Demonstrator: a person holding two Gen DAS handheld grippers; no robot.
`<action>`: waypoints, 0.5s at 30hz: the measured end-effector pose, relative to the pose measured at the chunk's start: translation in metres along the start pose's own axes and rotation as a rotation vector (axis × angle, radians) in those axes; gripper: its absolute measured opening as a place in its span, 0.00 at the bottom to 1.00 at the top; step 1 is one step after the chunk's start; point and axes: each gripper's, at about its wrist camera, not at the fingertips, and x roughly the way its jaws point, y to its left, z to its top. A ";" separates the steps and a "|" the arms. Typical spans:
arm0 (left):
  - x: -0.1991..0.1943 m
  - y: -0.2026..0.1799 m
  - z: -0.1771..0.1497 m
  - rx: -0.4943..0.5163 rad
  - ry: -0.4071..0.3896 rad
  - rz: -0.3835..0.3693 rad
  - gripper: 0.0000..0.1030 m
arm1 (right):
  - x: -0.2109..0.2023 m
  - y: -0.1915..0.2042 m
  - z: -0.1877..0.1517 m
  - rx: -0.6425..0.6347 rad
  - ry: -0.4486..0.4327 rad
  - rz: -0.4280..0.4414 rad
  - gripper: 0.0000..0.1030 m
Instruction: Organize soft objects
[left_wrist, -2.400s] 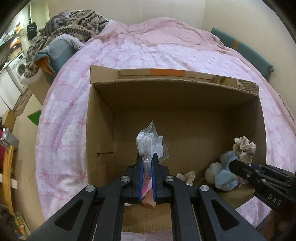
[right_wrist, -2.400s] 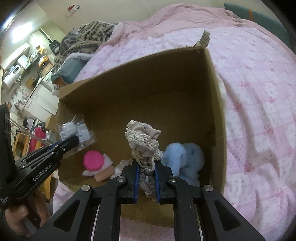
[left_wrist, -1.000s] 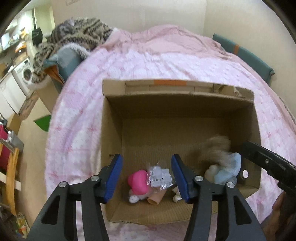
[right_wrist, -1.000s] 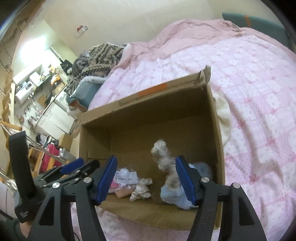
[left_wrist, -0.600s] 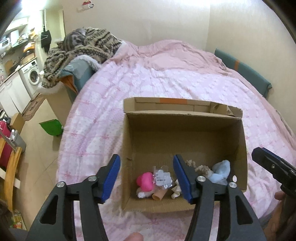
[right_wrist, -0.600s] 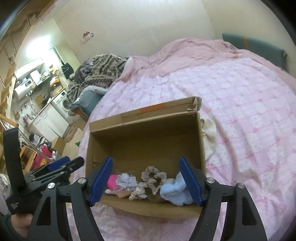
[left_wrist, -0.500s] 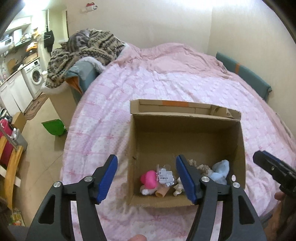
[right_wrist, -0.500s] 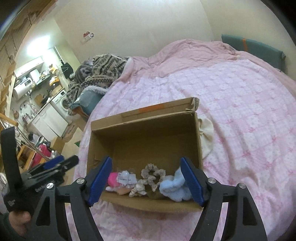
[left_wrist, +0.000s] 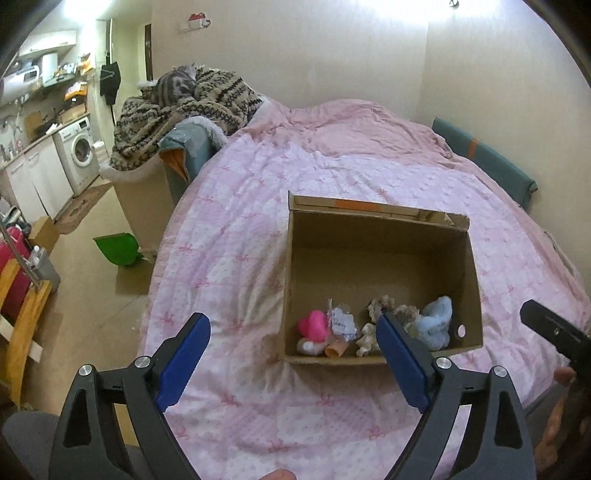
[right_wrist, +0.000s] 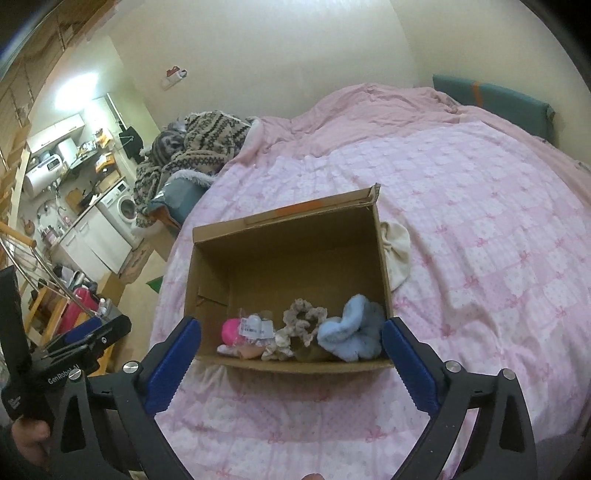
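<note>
Cardboard box (right_wrist: 384, 254) open-topped on pink quilted bed (right_wrist: 480, 229), used as landmark throughout. Soft items lined along box's near wall, row running side to side: pink plush (right_wrist: 229, 329) at left end, bagged item (right_wrist: 255, 326) just beside it, beige lace scrunchie (right_wrist: 304, 317) mid-row, blue fluffy piece (right_wrist: 351, 332) at right end against right wall. Far half of box floor bare. Cream cloth (right_wrist: 397, 254) outside box, touching its right wall, resting on bed; apparently not yet sorted.

Left gripper (left_wrist: 291, 354): jaws opening, blue fingers (left_wrist: 183, 354) spread wide, nothing between them. Near-left of box, box's near-left corner framed in gap. Right gripper (right_wrist: 291, 358): jaws opening, fingers (right_wrist: 410, 365) spread wide, nothing clamped; whole near wall of box seen between them. Both angled down toward box, above and short of near wall, clear of contents.

Key relation for coming move: cream cloth beyond box's right wall, forward and right of right gripper; long axis roughly along that wall. Right gripper judged nearer, box standing between left gripper and cloth. Likely next step: reach past box's near-right corner, pinch cloth at loose edge, lift over wall into bare far half. Risk: soft fold slipping, or box nudged on yielding quilt.
</note>
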 end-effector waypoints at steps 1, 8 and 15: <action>-0.002 0.001 -0.003 0.000 -0.003 0.002 0.88 | -0.001 0.002 -0.002 -0.010 -0.005 -0.008 1.00; -0.007 0.004 -0.016 -0.007 -0.014 0.000 0.88 | -0.005 0.010 -0.025 -0.046 -0.013 -0.033 1.00; -0.003 0.012 -0.029 -0.025 -0.031 0.020 0.89 | 0.005 0.012 -0.042 -0.083 -0.015 -0.066 1.00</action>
